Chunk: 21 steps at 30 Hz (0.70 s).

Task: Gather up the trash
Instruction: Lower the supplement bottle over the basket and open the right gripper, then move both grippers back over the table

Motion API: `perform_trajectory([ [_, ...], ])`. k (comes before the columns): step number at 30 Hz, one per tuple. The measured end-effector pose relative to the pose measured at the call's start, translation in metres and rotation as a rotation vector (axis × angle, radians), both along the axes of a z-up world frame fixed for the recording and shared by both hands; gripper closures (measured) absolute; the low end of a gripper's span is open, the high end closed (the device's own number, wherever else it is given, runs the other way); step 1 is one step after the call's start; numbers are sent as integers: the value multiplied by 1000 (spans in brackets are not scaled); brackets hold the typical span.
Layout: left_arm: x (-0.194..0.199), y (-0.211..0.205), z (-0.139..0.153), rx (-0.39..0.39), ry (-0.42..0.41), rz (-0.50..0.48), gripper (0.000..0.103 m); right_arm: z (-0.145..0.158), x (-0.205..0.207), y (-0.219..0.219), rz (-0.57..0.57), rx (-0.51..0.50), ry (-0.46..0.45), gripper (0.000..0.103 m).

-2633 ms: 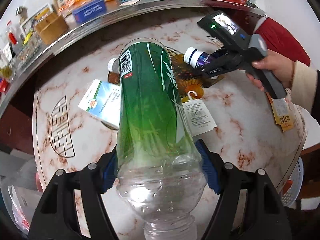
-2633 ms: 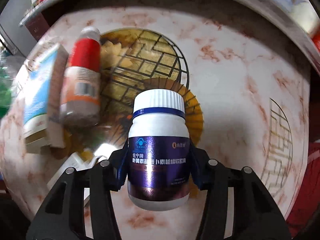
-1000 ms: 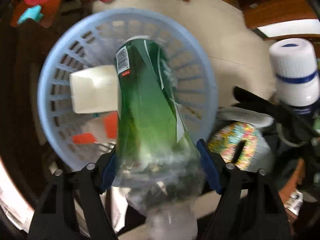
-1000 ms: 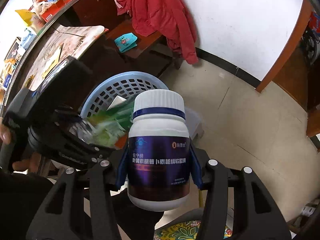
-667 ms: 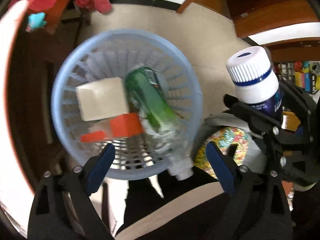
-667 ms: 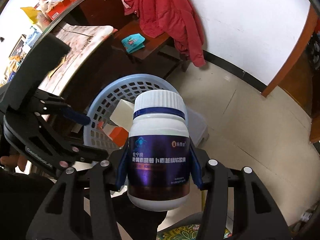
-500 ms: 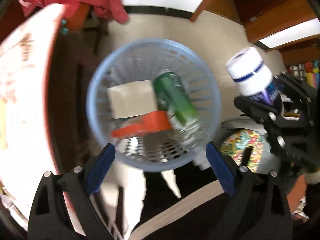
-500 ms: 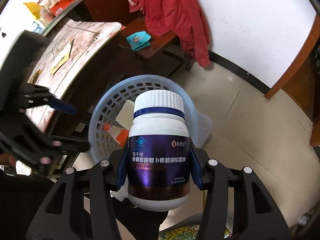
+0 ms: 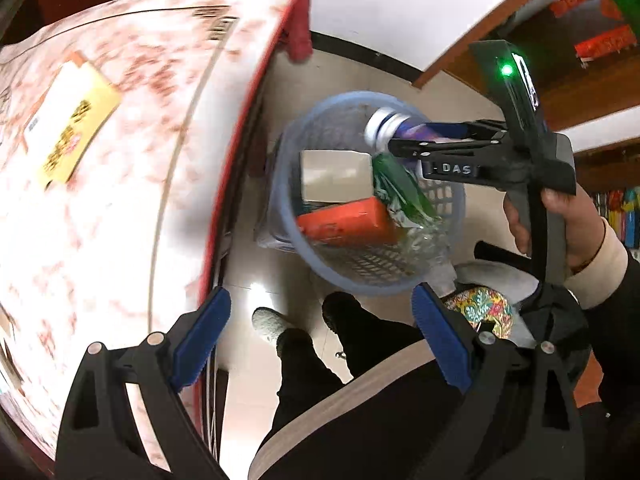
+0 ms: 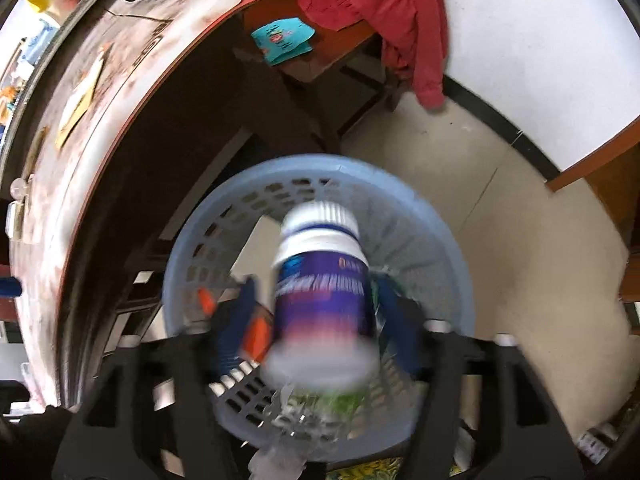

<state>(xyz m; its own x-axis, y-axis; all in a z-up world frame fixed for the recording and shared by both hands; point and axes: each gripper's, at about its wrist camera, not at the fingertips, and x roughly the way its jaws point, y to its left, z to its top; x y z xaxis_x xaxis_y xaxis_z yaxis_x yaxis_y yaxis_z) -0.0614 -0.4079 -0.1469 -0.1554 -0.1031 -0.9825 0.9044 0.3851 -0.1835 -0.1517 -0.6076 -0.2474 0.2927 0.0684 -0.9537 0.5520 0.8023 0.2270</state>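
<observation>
A light blue trash basket (image 9: 316,268) stands on the floor beside the marble table; it also shows in the right wrist view (image 10: 460,272). In it lie the green plastic bottle (image 9: 404,196), a white box (image 9: 336,176) and an orange carton (image 9: 344,220). My left gripper (image 9: 318,340) is open and empty above the floor. My right gripper (image 10: 316,312) hangs over the basket with its jaws spread. The purple pill bottle (image 10: 320,296) with a white cap sits blurred between them, tilted, apparently loose. In the left wrist view the pill bottle (image 9: 396,128) is over the basket's far rim.
The marble table (image 9: 100,184) fills the left, with a yellow packet (image 9: 68,124) on it. A red jacket (image 10: 384,8) hangs over a dark wooden chair behind the basket. The person's legs and shoes (image 9: 276,328) stand near the basket. A floral cushion (image 9: 480,308) lies by it.
The left gripper let the green bottle go into the basket and swung back toward the table. The right gripper moved over the basket and its jaws opened off the pill bottle.
</observation>
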Motion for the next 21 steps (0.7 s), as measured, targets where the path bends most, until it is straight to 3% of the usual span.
perform_trajectory([
  [13, 37, 47, 23, -74, -3, 120, 14, 51, 8, 37, 64, -101, -1, 27],
  [21, 78, 103, 46, -103, -41, 240, 14, 92, 41, 80, 120, -161, -17, 27],
])
